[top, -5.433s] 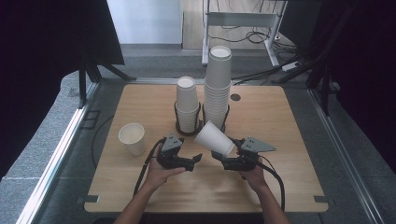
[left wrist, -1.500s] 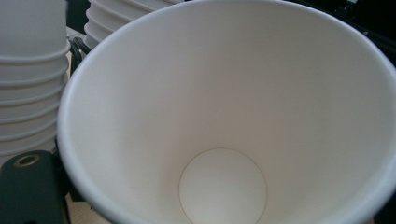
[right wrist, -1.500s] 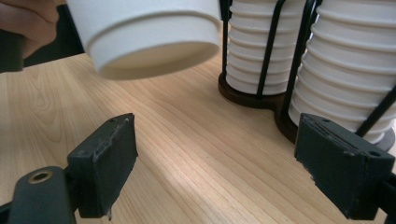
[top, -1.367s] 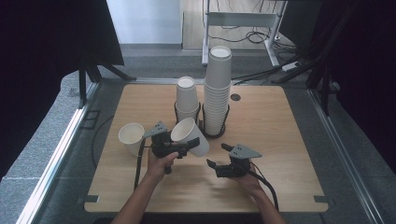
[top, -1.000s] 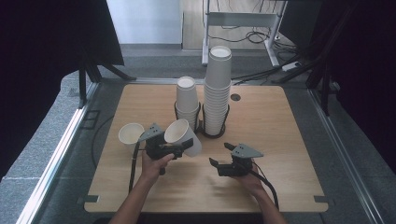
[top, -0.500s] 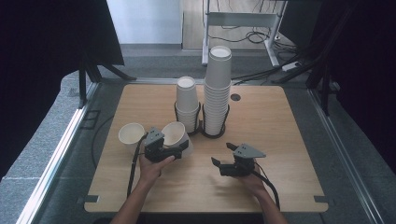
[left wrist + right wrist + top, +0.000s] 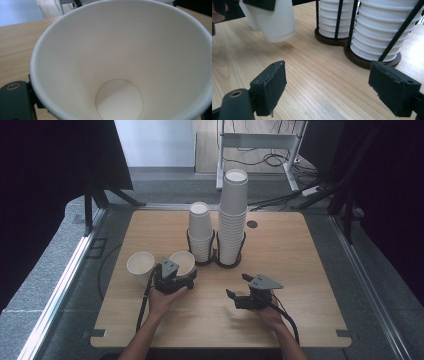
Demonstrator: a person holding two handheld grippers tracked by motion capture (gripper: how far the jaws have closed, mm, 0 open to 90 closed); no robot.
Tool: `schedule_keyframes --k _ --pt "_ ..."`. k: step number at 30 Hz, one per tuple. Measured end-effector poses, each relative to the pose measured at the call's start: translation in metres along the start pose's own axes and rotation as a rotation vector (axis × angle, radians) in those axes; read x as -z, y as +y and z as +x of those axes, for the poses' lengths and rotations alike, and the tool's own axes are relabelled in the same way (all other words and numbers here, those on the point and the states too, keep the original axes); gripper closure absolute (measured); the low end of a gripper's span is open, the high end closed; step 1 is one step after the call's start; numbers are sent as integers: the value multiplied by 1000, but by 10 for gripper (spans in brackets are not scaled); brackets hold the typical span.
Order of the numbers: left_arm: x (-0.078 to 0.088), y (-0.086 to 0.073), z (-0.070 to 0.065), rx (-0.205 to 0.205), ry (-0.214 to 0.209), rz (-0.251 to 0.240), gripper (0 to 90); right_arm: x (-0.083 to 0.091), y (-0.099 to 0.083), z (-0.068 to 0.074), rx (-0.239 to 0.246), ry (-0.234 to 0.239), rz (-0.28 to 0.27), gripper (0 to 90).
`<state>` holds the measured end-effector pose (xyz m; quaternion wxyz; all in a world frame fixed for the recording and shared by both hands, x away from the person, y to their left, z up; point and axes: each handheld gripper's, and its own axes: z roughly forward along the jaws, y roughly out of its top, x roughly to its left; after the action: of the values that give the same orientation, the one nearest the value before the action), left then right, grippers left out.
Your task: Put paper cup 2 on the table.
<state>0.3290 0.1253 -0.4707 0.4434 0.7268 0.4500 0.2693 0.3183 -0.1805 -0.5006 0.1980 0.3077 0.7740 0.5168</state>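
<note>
High view: the left gripper (image 7: 175, 279) is holding a white paper cup (image 7: 182, 262) upright, mouth up, near the desk's (image 7: 300, 250) left edge, roughly midway between the near and far edges; a second paper cup (image 7: 140, 265) is standing just beside it, closer to that edge. The left jaws have just been opening a little, the cup between them. Two cup stacks (image 7: 220, 227) are sitting in a dark holder (image 7: 216, 261) at mid-desk, nearer the far edge, the right stack taller. The right gripper (image 7: 239, 298) is resting toward the near edge, right of centre, well apart from the cup. Left gripper view: the cup's (image 7: 120, 62) open mouth is facing the camera, its round bottom visible inside; a black jaw is pressing its rim at lower left. Right gripper view: the two jaws are standing wide apart over bare wood (image 7: 312, 75), released, nothing between them. The held cup (image 7: 277, 22) is hanging clear of the desk at upper left, the holder's (image 7: 362, 61) black rods and stacked cups (image 7: 382, 32) at upper right.
</note>
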Motion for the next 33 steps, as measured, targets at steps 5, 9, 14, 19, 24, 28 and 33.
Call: schedule_keyframes --k 5,9,14,19,24,28,33 --pt "-5 -2 -1 -14 7 28 119 0 0 0 1 3 -3 142" --pt "-8 -4 -2 -48 51 44 118 0 0 0 -1 4 -2 143" --pt "-11 -5 -2 -44 52 63 117 0 1 0 -4 9 -6 145" --pt "-14 -6 -3 -41 53 77 116 4 4 -1 -33 31 -32 146" --pt "-16 -6 -2 -35 47 77 113 6 6 -2 -44 34 -49 146" --pt "-19 -7 -2 -43 54 89 112 7 6 -1 -41 38 -51 146" --pt "-19 -8 -4 -50 60 81 98 8 6 0 -38 49 -57 146"
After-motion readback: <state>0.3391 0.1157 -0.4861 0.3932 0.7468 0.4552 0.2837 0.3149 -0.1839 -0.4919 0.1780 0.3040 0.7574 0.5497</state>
